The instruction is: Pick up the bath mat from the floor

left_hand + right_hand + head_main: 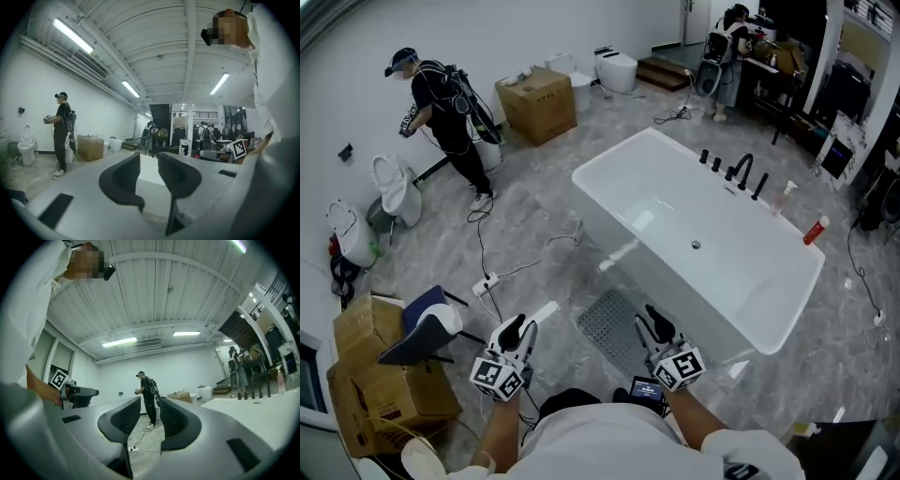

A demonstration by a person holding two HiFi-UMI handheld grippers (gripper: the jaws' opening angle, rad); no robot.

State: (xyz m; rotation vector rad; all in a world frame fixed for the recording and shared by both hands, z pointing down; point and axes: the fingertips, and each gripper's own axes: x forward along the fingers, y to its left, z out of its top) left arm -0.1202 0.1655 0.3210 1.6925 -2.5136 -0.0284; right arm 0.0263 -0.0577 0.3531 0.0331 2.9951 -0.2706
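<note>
The bath mat (610,324), grey and perforated, lies flat on the marble floor against the near side of the white bathtub (703,234). My right gripper (651,320) hovers over the mat's right edge and hides part of it. Its jaws stand apart with nothing between them, as the right gripper view shows (150,411). My left gripper (522,328) hangs to the left of the mat, above bare floor. It is open and empty too (148,165), and the tub's white wall (146,177) shows through its gap. Both grippers point up and away from the floor.
A power strip (484,284) with trailing cables lies left of the mat. A blue chair (427,330) and cardboard boxes (377,380) stand at the near left. A person in black (441,103) stands by the toilets (397,187). A black faucet (741,172) and red bottle (815,230) sit on the tub's rim.
</note>
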